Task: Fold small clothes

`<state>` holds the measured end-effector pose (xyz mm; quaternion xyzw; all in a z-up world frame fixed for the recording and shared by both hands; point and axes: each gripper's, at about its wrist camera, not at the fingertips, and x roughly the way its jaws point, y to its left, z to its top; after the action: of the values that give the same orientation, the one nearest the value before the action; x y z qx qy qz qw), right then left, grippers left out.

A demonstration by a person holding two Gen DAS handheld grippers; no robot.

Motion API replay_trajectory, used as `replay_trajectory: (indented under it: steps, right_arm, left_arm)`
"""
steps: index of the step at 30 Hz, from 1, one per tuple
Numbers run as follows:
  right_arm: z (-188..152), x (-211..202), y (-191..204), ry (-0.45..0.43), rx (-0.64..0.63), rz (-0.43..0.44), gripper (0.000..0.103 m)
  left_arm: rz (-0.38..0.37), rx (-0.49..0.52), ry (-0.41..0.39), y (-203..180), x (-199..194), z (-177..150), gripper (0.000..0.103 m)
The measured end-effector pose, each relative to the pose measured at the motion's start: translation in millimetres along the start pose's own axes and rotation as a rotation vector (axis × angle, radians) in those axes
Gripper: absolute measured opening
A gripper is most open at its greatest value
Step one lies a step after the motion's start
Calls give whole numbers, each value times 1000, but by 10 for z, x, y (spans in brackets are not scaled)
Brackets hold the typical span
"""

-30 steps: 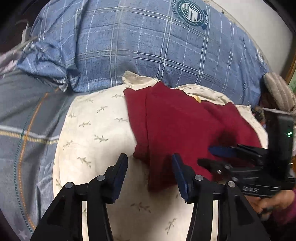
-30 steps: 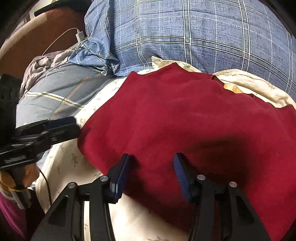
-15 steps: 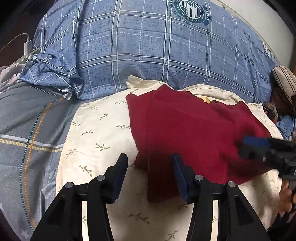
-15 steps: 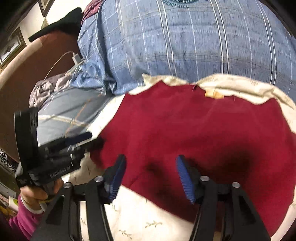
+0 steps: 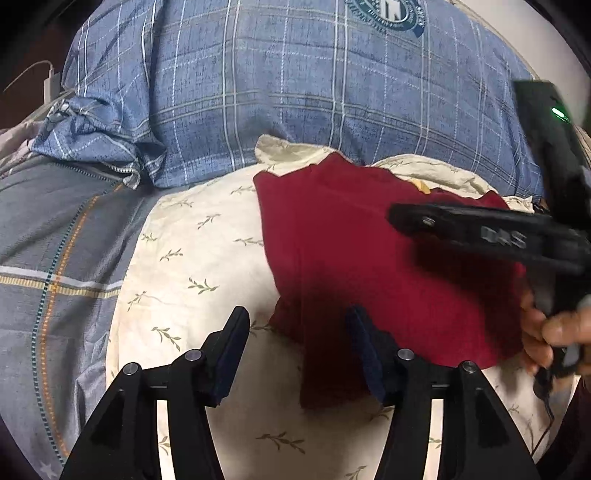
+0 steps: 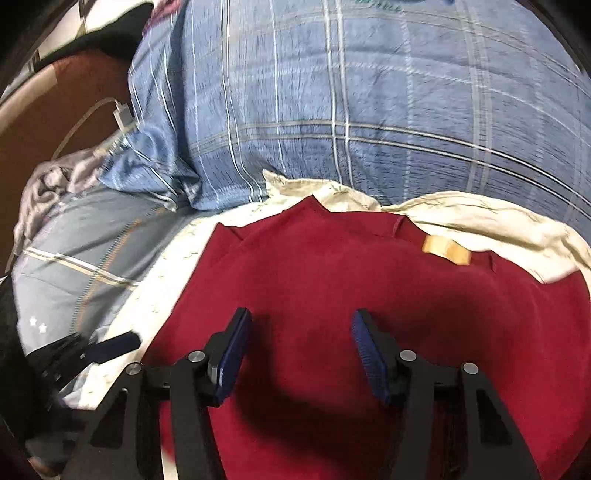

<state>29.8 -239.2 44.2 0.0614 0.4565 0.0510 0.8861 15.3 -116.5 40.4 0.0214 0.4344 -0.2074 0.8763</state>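
Dark red garment [image 5: 369,266], plain, with a small tan-yellow tag [image 6: 447,250] near its top edge. Under it a cream cloth [image 5: 199,266] printed with small olive-green leaf sprigs. Behind, a big blue pillow [image 5: 295,92] with white and grey windowpane checks and a round teal-and-white emblem [image 5: 384,14]. Grey bedsheet [image 5: 55,236] with orange, yellow, white and teal stripes, small white stars. White charger cable [image 6: 110,114]. Both grippers black; right gripper [image 6: 301,350] pads blue, left gripper [image 5: 295,350] pads dark navy.
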Motion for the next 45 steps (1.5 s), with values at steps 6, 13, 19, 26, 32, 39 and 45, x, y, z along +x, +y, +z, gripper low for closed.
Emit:
replay_trajectory:
  steps: [6, 13, 19, 26, 32, 39, 45]
  right_arm:
    - [190, 443, 147, 36, -66, -64, 60]
    - [498, 494, 105, 82, 69, 53, 66]
    - [513, 669, 446, 177, 7, 77, 83]
    - [477, 833, 684, 175, -137, -56, 73]
    - [504, 530, 466, 107, -75, 67, 17]
    - [492, 246, 211, 87, -6, 146, 12]
    - [563, 231, 178, 111, 112, 207, 72]
  left_arm:
    - [-8, -19, 16, 23, 69, 38, 62]
    - [-81, -103, 42, 179, 100, 69, 65]
    - [-80, -97, 36, 181, 115, 51, 65]
    - [-120, -154, 46, 244, 176, 52, 71]
    - [-193, -173, 47, 216, 270, 65, 75]
    - [-260, -281, 19, 343, 457, 145, 48]
    - [-289, -240, -67, 291, 250, 99, 30]
